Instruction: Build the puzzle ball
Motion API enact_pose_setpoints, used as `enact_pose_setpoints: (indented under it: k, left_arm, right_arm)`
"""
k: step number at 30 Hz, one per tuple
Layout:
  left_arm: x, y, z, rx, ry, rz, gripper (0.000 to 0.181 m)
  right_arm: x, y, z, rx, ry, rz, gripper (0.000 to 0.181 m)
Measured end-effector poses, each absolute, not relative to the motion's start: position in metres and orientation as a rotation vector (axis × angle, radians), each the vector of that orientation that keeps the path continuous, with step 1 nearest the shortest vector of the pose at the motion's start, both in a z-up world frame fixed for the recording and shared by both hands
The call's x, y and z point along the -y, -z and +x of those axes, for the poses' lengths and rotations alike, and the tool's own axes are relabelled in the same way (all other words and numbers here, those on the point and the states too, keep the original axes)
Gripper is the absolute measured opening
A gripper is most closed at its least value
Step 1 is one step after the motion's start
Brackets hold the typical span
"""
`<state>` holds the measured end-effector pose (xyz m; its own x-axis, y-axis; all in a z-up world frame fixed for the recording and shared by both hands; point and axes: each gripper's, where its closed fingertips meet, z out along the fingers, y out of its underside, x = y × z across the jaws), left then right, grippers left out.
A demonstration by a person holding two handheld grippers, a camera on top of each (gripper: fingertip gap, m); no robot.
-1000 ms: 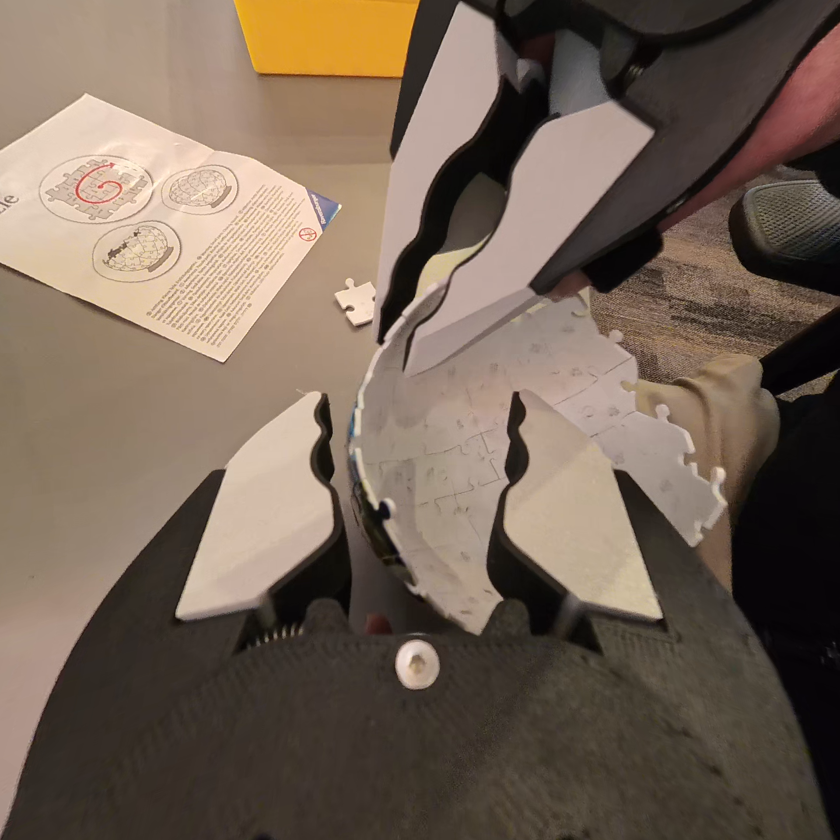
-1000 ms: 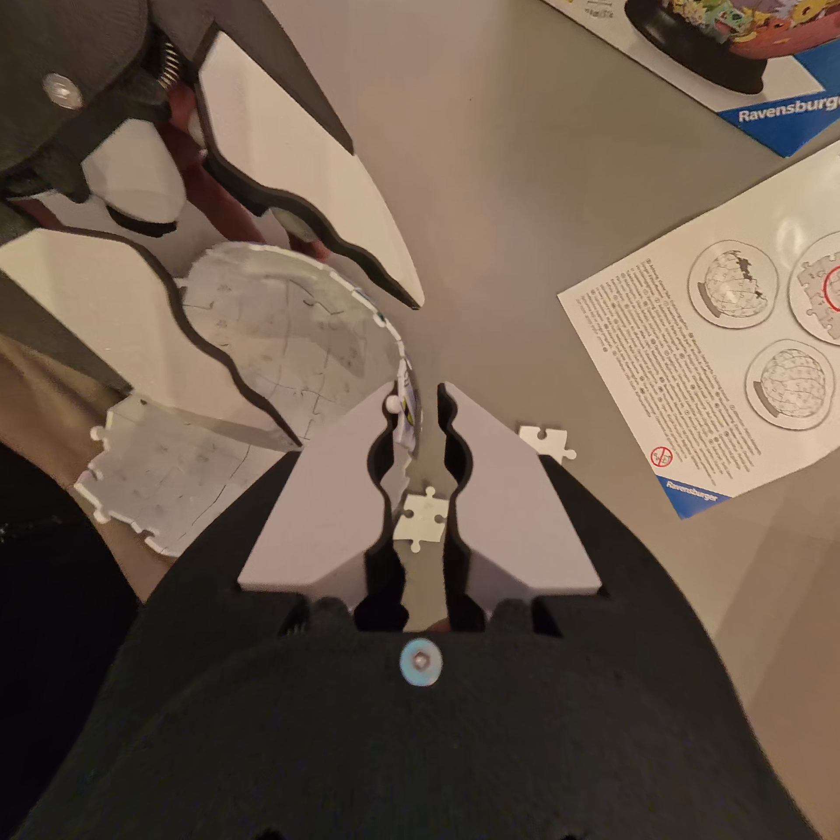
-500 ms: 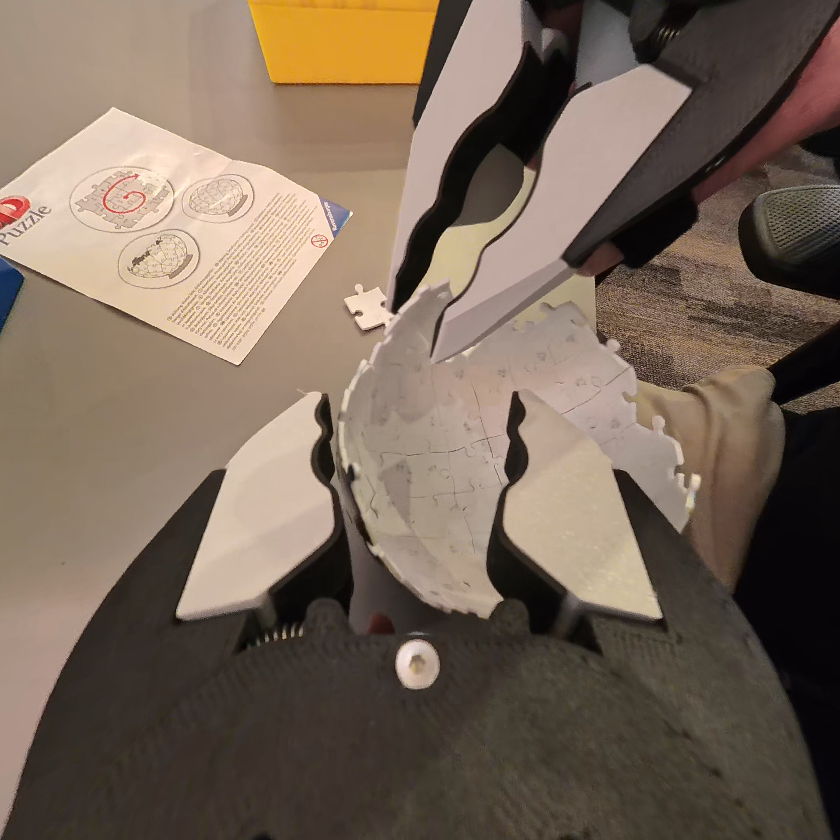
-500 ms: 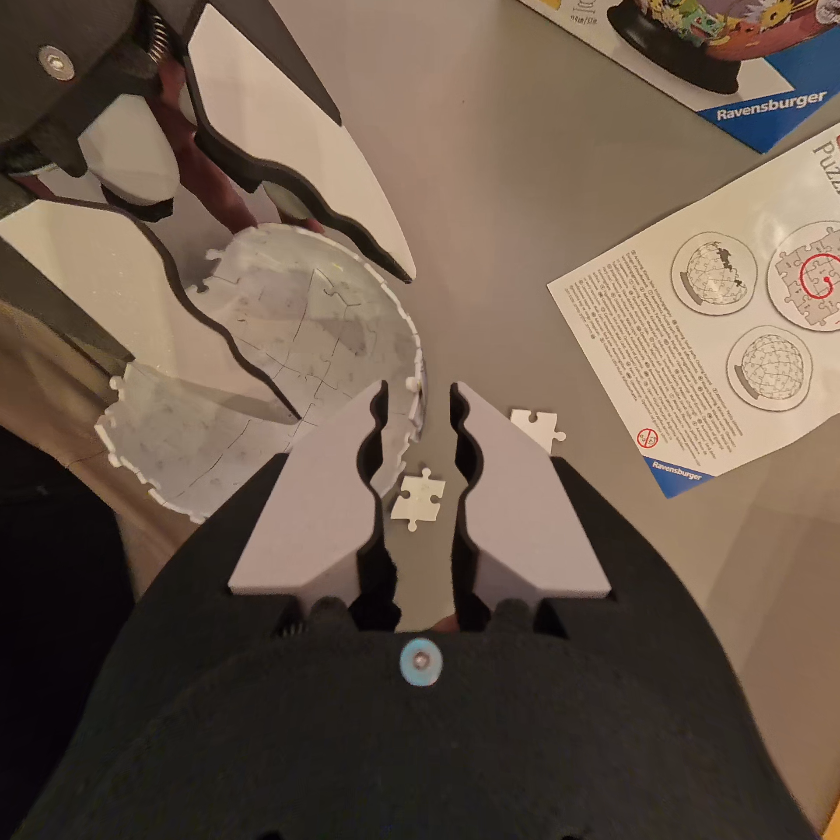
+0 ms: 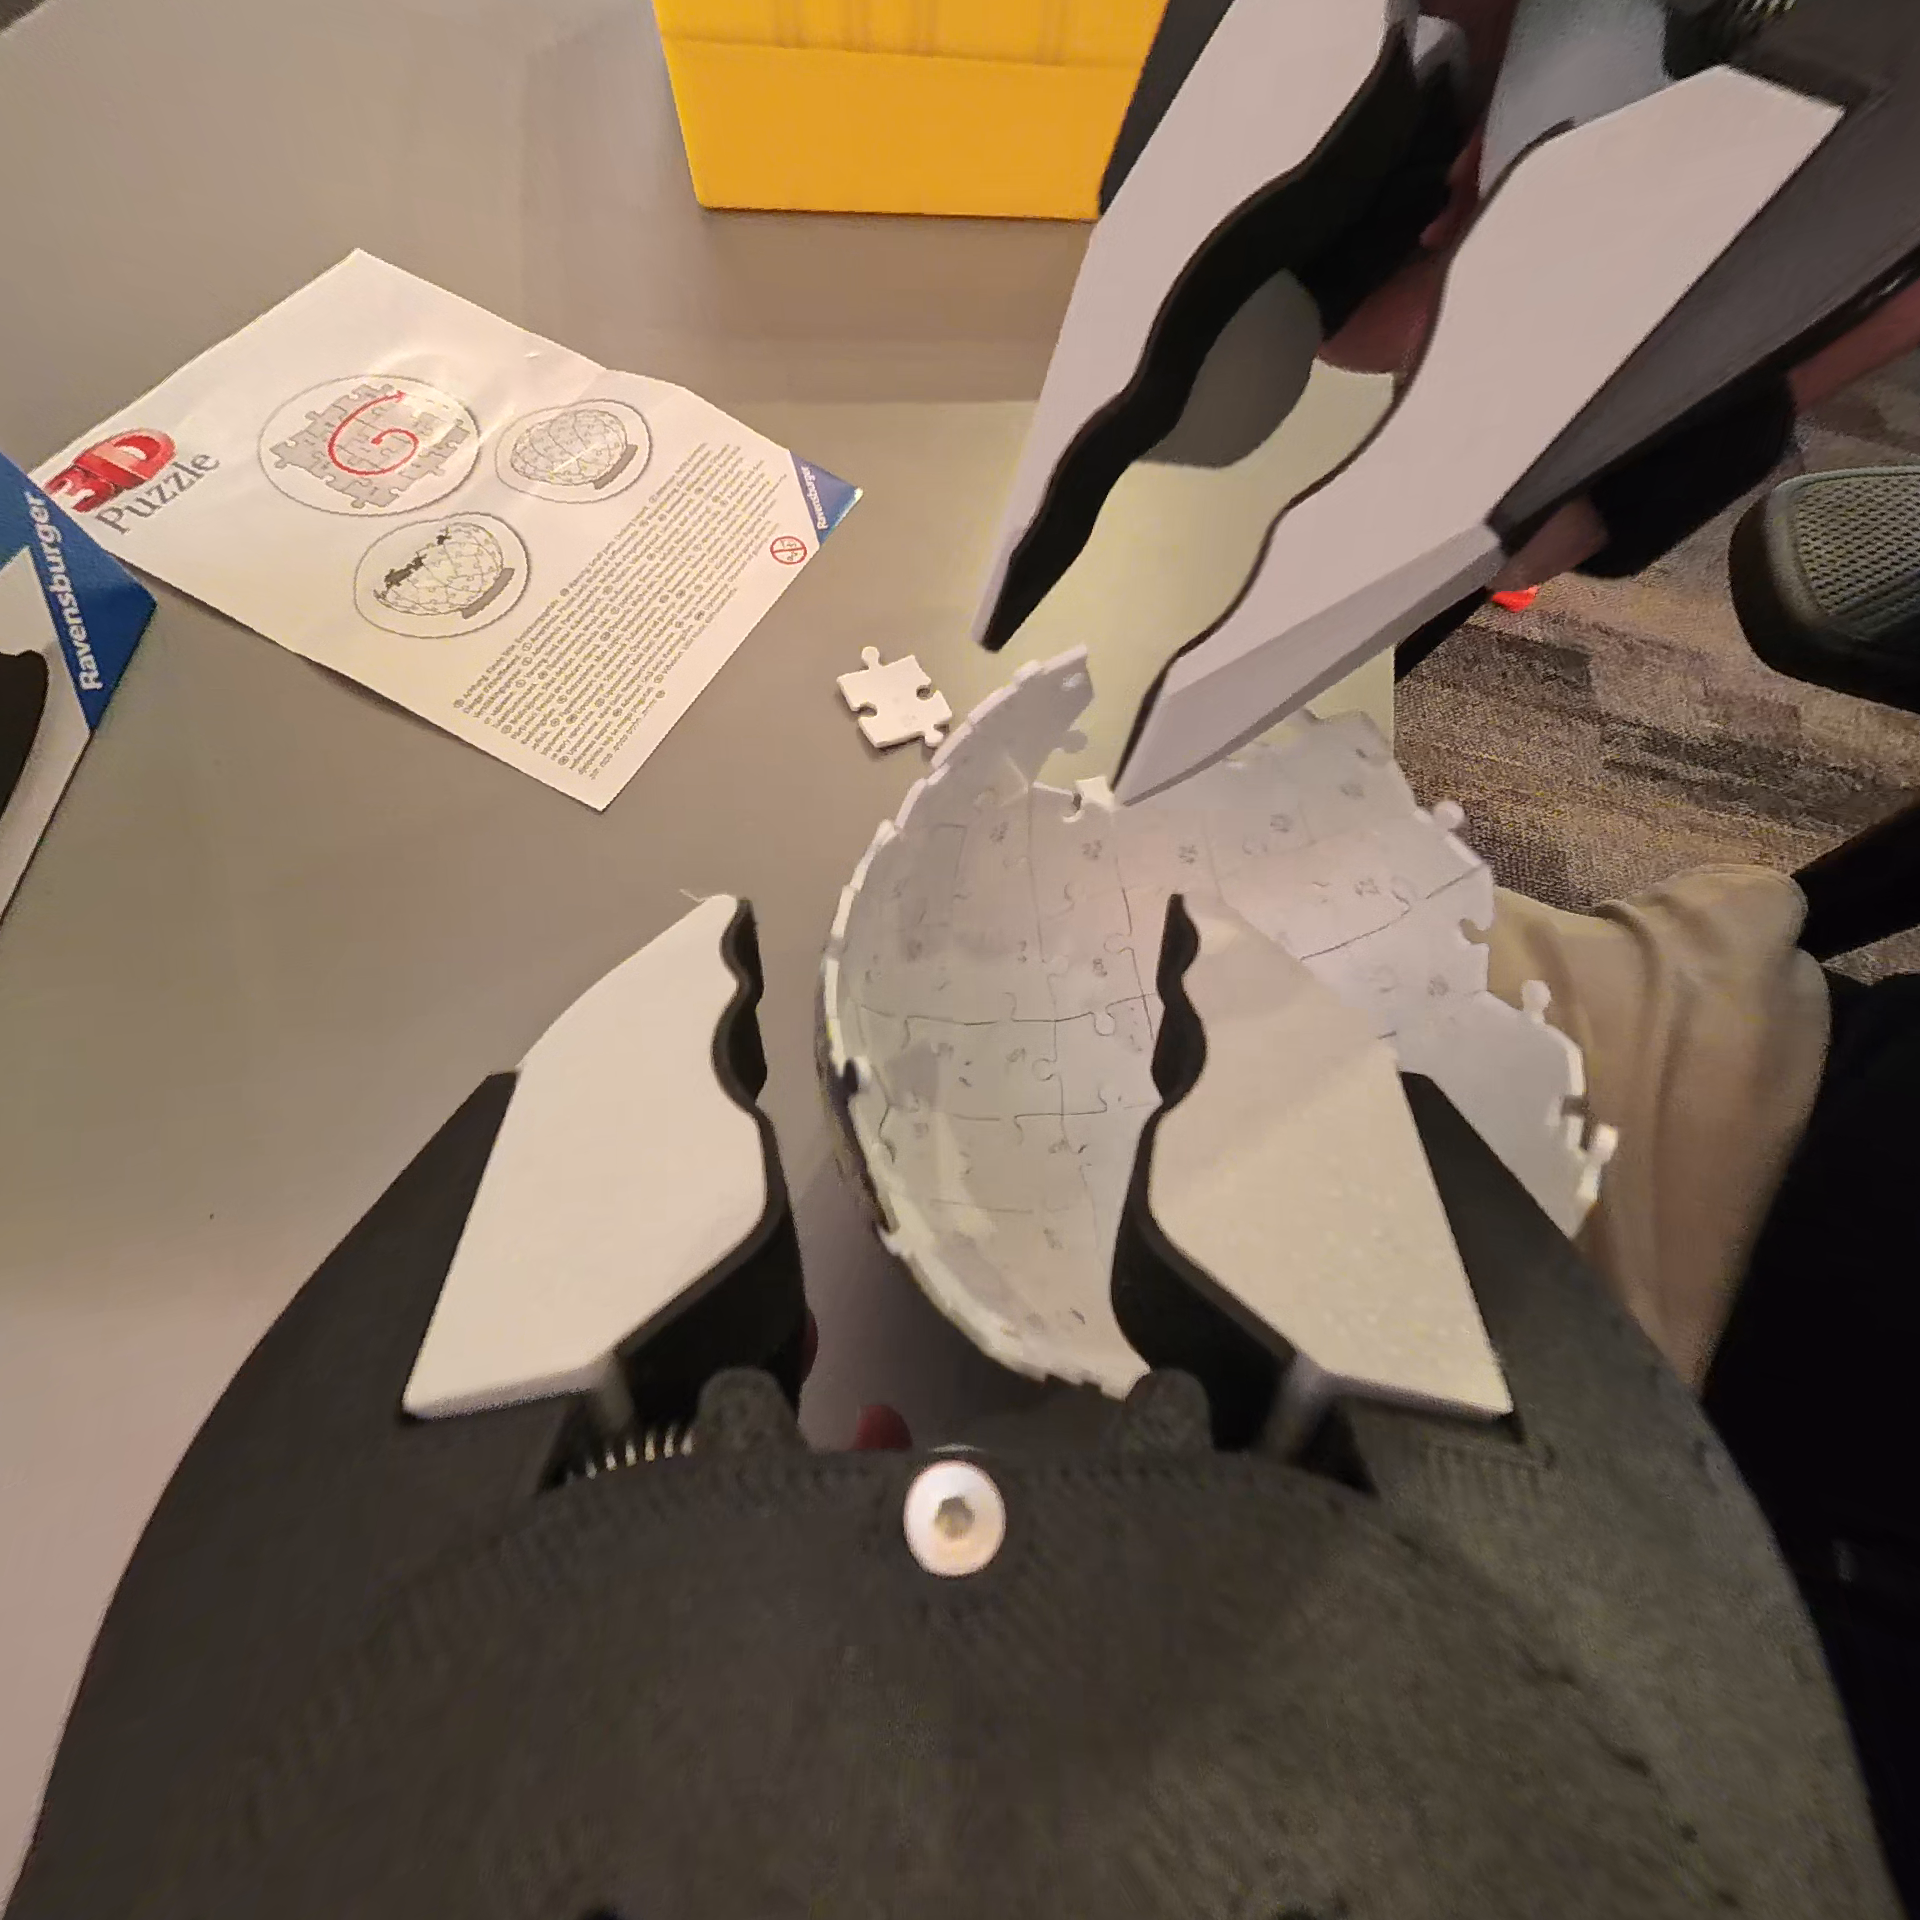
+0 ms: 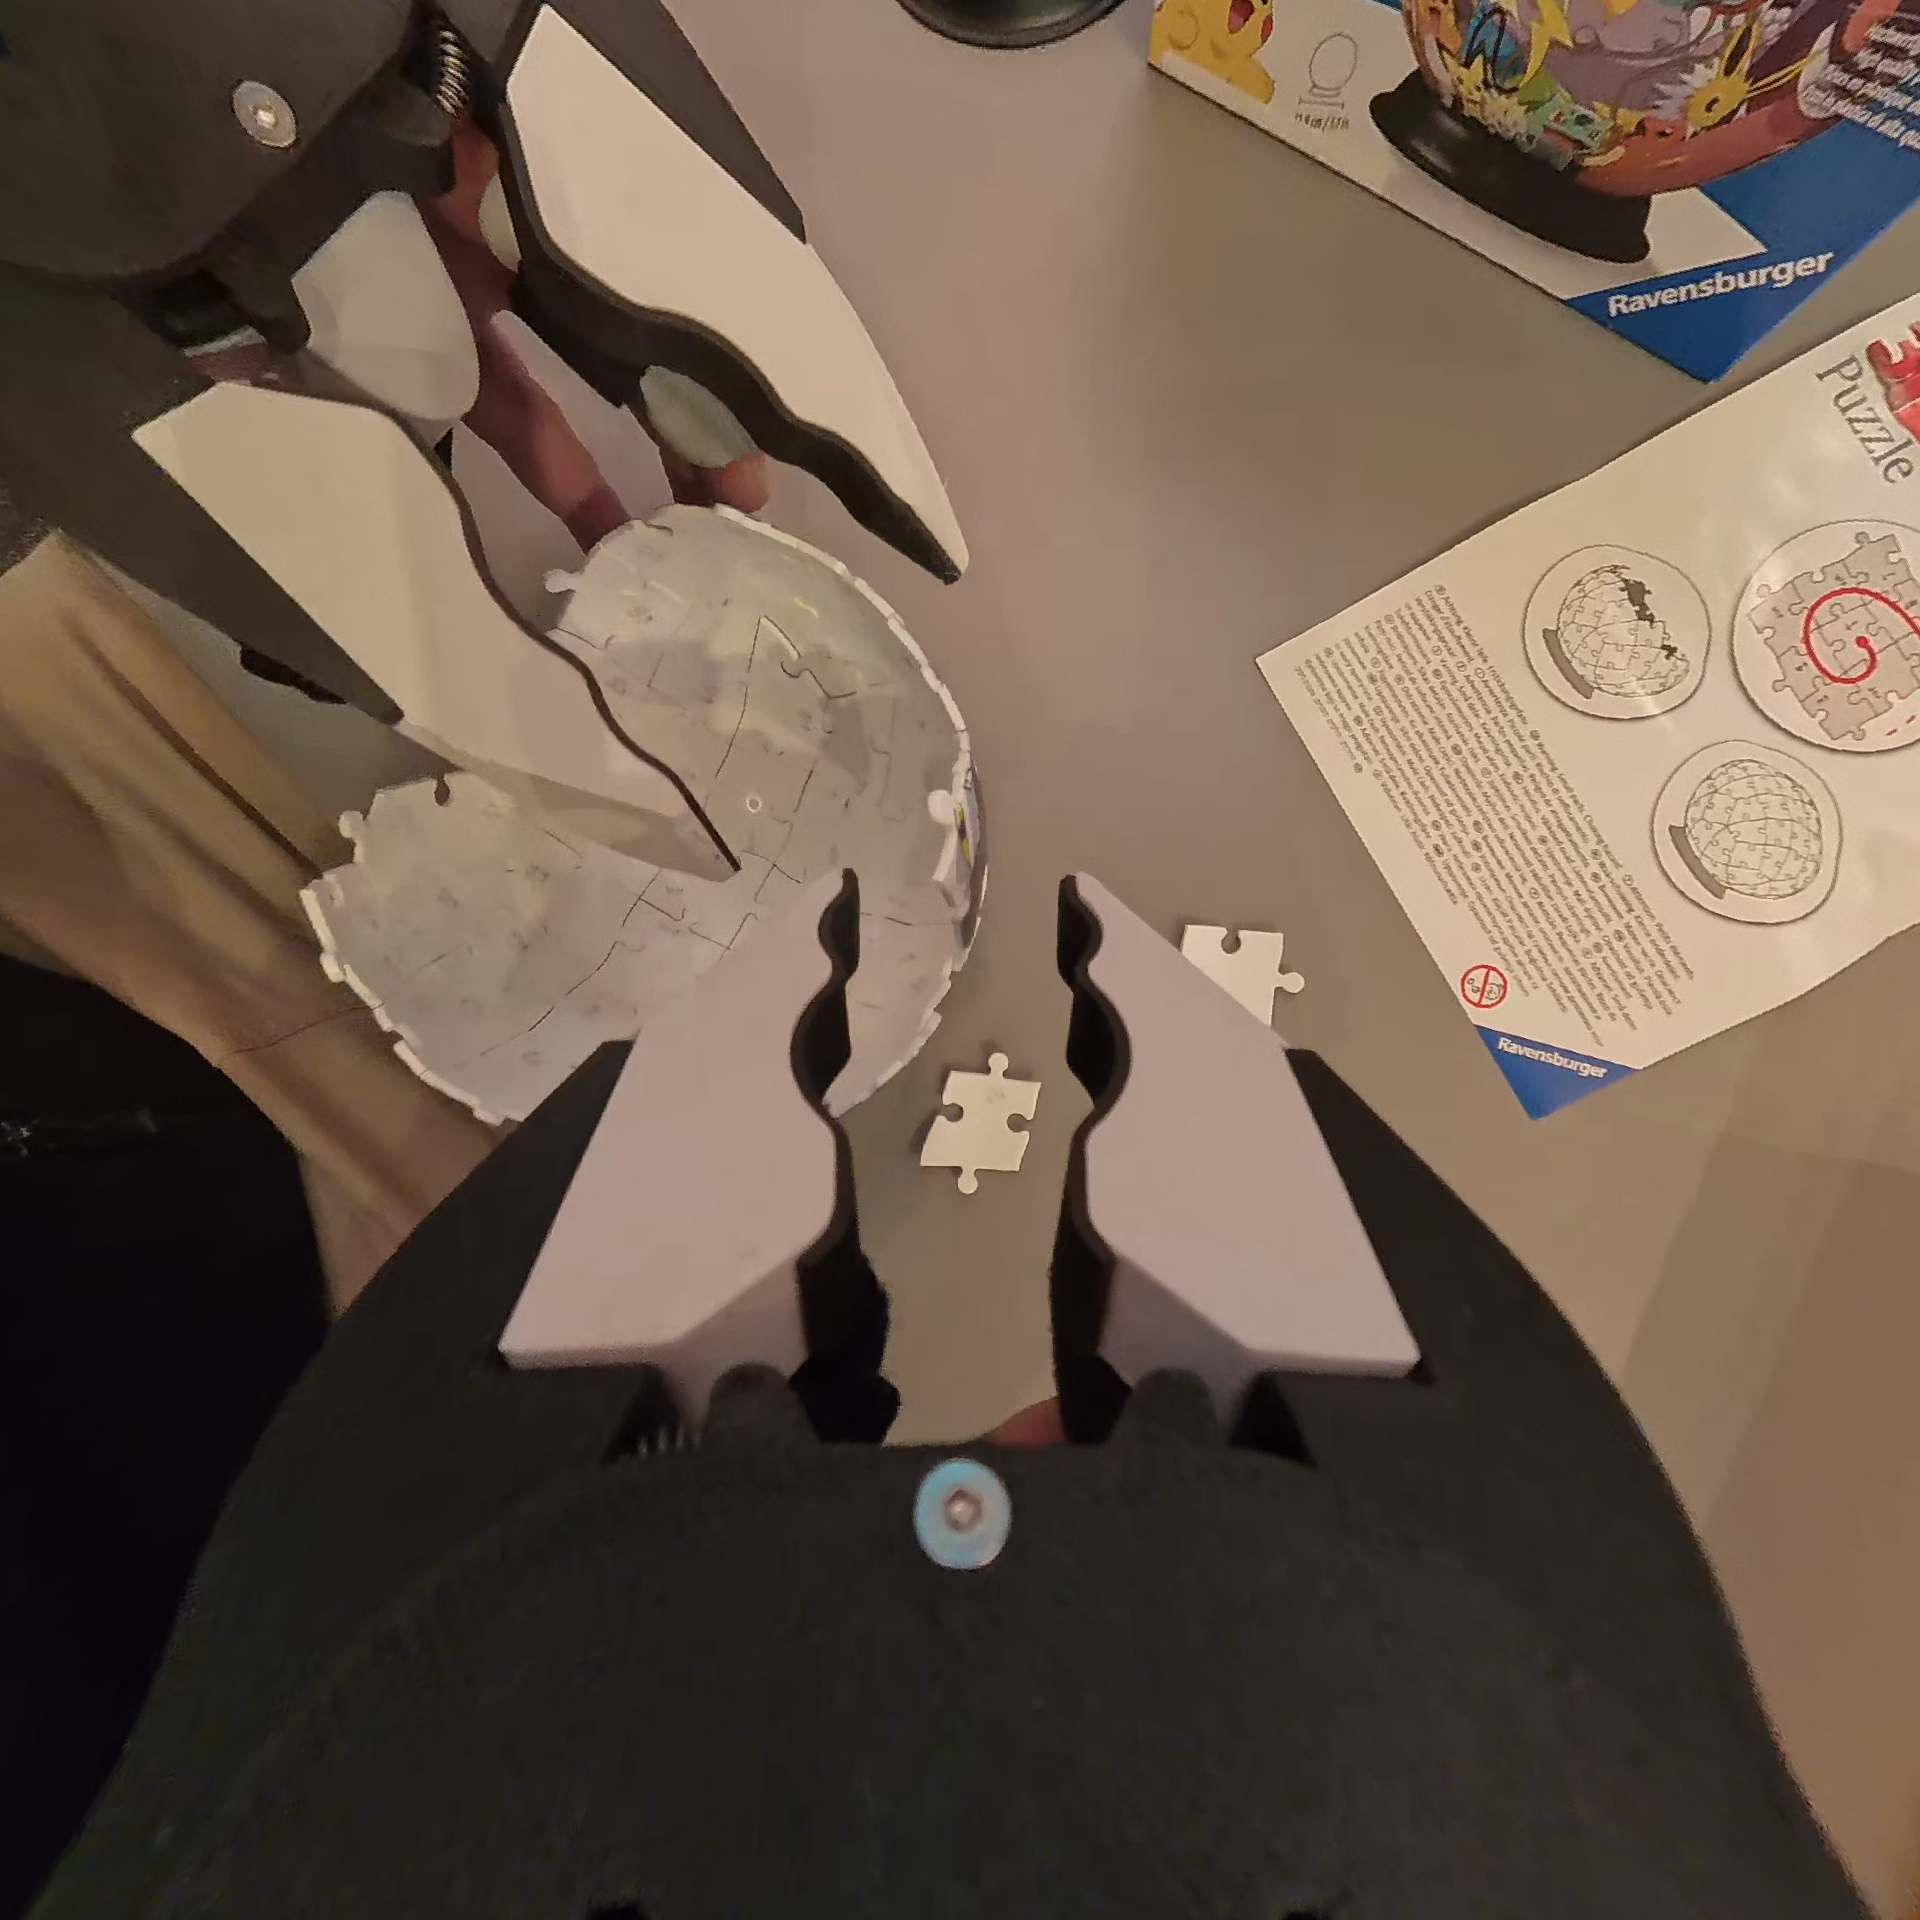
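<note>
The half-built puzzle ball (image 5: 997, 1039) is a white curved shell, hollow side up, at the table's edge; it also shows in the right wrist view (image 6: 810, 675). My left gripper (image 5: 956, 914) is open and straddles the shell's wall, right finger inside, left finger outside. In the right wrist view the left gripper (image 6: 840, 719) is at upper left, and a person's fingers touch the shell's rim. My right gripper (image 6: 956, 894) is open and empty, just off the rim. A loose white piece (image 6: 982, 1122) lies on the table between its fingers. In the left wrist view the right gripper (image 5: 1065, 717) hovers over the far rim.
A second loose piece (image 6: 1242, 961) lies by the right finger, also seen in the left wrist view (image 5: 894, 707). An instruction sheet (image 5: 447, 499) (image 6: 1621, 790), a yellow box (image 5: 894, 104) and the puzzle's box (image 6: 1558, 135) lie on the grey table. A person's khaki leg (image 5: 1662, 1039) is beyond the table edge.
My right gripper was closed narrowly on the shell's rim; it has opened, let go and drawn back. The shell has turned a little. The left gripper keeps its place.
</note>
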<state>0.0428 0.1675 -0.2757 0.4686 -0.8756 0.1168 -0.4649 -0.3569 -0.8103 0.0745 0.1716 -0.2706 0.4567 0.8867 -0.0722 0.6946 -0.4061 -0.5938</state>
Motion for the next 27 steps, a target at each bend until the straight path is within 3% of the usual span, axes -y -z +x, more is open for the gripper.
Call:
enact_pose_setpoints:
  k: [11,17,27]
  left_arm:
    - [-0.173,0.255,0.025,-1.036,0.765,-1.951,0.075]
    - [-0.177,0.247,0.011,-1.014,0.762,-1.947,0.077]
    - [-0.181,0.246,-0.006,-0.973,0.763,-1.963,0.077]
  right_arm:
    - [-0.164,0.242,0.088,1.246,-0.58,-2.161,0.05]
    - [-0.171,0.227,0.111,1.189,-0.588,-2.138,0.047]
    - [-0.16,0.298,0.144,1.334,-0.484,-2.31,0.039]
